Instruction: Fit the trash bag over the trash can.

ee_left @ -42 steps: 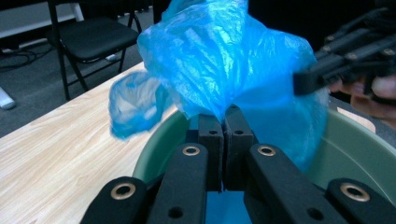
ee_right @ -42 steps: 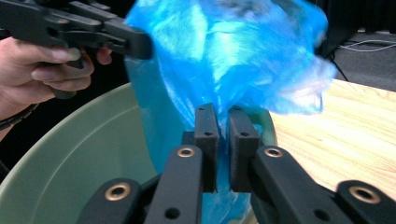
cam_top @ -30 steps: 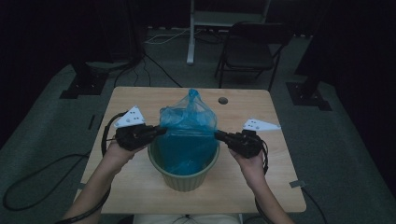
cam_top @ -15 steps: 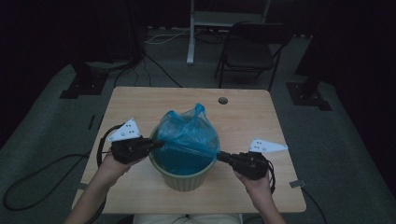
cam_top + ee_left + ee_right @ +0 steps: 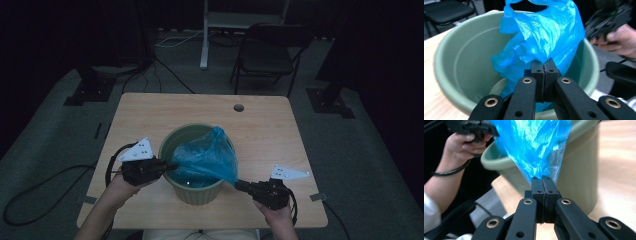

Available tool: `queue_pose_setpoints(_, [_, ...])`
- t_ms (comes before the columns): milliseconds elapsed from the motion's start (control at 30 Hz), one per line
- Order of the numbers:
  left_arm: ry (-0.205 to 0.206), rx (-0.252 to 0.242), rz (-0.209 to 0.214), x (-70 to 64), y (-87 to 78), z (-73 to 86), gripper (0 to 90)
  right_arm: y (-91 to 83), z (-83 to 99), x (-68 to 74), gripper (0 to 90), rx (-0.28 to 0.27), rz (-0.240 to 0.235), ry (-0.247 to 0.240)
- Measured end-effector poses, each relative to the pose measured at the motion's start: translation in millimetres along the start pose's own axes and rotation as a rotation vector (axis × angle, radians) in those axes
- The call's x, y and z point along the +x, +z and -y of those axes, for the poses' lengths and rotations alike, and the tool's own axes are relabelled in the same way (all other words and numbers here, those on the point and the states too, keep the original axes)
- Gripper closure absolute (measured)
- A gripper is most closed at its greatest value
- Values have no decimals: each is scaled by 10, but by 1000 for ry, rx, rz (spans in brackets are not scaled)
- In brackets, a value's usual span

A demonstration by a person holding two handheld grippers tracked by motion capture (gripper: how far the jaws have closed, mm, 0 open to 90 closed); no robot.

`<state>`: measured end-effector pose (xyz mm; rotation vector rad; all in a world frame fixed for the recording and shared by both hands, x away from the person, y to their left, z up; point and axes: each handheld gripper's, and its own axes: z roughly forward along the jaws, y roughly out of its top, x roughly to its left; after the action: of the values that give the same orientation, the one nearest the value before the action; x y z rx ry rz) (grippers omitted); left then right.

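Pinching the blue plastic bag (image 5: 207,159) with closed jaws, the left gripper (image 5: 167,166) holds it at 9 o'clock of the green bucket (image 5: 172,145), the right gripper (image 5: 239,185) at 4 o'clock.

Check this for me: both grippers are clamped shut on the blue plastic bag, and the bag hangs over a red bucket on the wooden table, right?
Not quite: the bucket is green, not red, as the high view shows. The rest holds: the left gripper and right gripper are both shut on the blue plastic bag over the wooden table.
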<state>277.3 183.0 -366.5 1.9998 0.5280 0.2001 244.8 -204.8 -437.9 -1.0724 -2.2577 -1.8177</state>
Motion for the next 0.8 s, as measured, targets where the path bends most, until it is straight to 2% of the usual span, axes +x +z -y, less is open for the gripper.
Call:
queue_pose_setpoints(133, [19, 10, 21, -37, 24, 5, 900, 47, 110, -48, 877, 36, 4, 21])
queue_pose_setpoints(167, [23, 9, 31, -52, 30, 4, 899, 53, 142, -96, 876, 39, 2, 47])
queue_pose_setpoints(267, [35, 15, 29, -82, 48, 0, 899, 55, 155, -153, 895, 47, 46, 49])
queue_pose_setpoints(300, [35, 15, 29, -82, 48, 0, 897, 55, 155, -153, 895, 47, 46, 49])
queue_pose_setpoints(333, [22, 5, 27, -64, 37, 3, 897, 72, 159, -171, 895, 66, 53, 47])
queue_pose_setpoints(367, [12, -7, 33, -48, 24, 8, 888, 100, 185, -200, 891, 101, 109, 35])
queue_pose_setpoints(433, [-6, -24, 48, -23, -8, 19, 884, 80, 217, -281, 892, 97, 111, 78])
queue_pose_setpoints(467, [-7, -26, 52, -17, -19, 22, 885, 55, 207, -313, 894, 88, 137, 79])
queue_pose_setpoints(567, [-1, -16, 46, -22, -11, 20, 887, -65, 23, -384, 895, 22, 182, 72])
queue_pose_setpoints(633, [3, -7, 48, -32, 11, 16, 888, -139, -192, -380, 884, -30, 215, 32])
queue_pose_setpoints(667, [3, -7, 48, -32, 11, 16, 888, -139, -192, -380, 884, -30, 215, 32])
queue_pose_setpoints(700, [10, -2, 55, -45, 28, 16, 888, -172, -308, -373, 876, -62, 228, 22])
queue_pose_setpoints(733, [12, 0, 56, -48, 36, 14, 888, -205, -518, -356, 825, -102, 237, -7])
queue_pose_setpoints(800, [17, 0, 68, -51, 49, 14, 888, -198, -746, -325, 796, -135, 238, -38])
